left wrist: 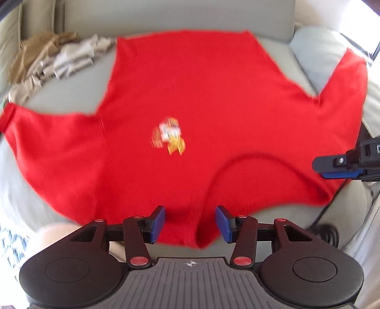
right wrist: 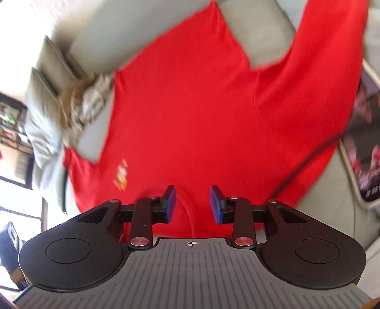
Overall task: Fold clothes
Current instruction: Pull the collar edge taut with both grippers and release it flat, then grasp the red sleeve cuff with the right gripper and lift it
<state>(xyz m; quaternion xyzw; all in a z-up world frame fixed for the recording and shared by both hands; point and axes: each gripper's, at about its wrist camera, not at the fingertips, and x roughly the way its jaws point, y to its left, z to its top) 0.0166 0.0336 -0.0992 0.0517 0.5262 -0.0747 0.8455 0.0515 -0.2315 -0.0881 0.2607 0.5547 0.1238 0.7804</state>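
Left wrist view: left gripper (left wrist: 190, 224) and right gripper (right wrist: 192, 205), jaws parted and grasping nothing, hover over the red shirt (left wrist: 190, 99), spread flat on the sofa cushion (left wrist: 71, 95) for folding; crumpled clothes (left wrist: 59, 61) lie beyond the shirt

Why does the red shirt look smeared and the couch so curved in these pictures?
Left wrist view: the red shirt and its chest logo are motion-blurred, and the fisheye lens bows the couch. Right wrist view: blurrier still, with washed-out brightness at the left edge.
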